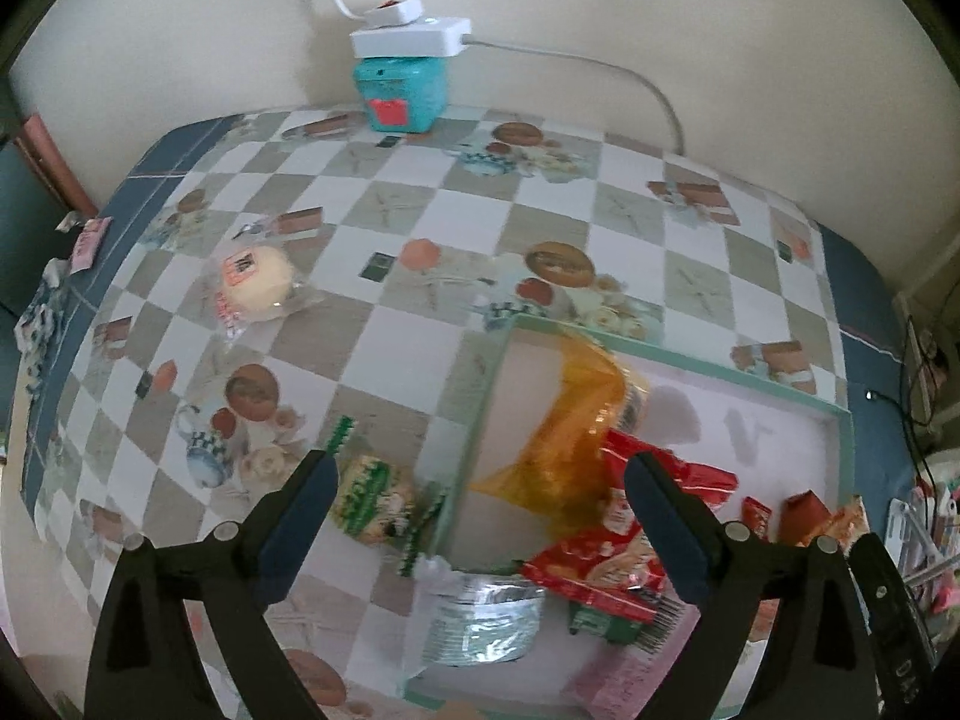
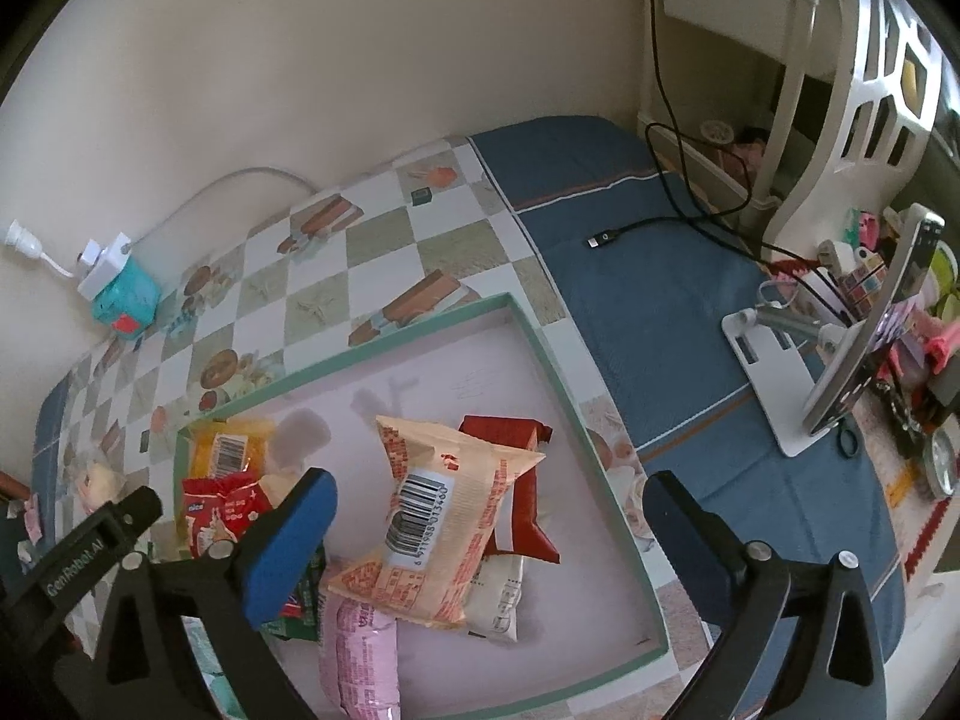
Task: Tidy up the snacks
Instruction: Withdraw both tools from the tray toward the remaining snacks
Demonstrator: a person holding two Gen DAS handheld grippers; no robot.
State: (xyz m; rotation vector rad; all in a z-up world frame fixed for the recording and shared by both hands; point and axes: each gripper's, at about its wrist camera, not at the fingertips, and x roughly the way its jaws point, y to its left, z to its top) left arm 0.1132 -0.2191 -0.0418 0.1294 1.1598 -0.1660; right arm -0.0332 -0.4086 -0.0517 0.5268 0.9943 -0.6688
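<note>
A shallow box with a teal rim (image 1: 477, 420) and pale pink floor lies on the checked tablecloth. In it lie an orange packet (image 1: 576, 420), red packets (image 1: 606, 564) and a silver packet (image 1: 480, 618). My left gripper (image 1: 480, 468) hangs open over the box's left rim, holding nothing. Just outside that rim lies a green-and-white packet (image 1: 372, 498), and farther off a wrapped bun (image 1: 258, 288). My right gripper (image 2: 489, 483) stands open above a peach packet with a barcode (image 2: 444, 516), which rests on a dark red packet (image 2: 528, 498), a white one (image 2: 498, 600) and a pink one (image 2: 360, 648).
A teal block with a white adapter (image 1: 399, 96) and its cable stands at the wall. To the right of the box, on the blue cloth, lie a black cable (image 2: 660, 228) and a phone on a white stand (image 2: 864, 324), with clutter beyond.
</note>
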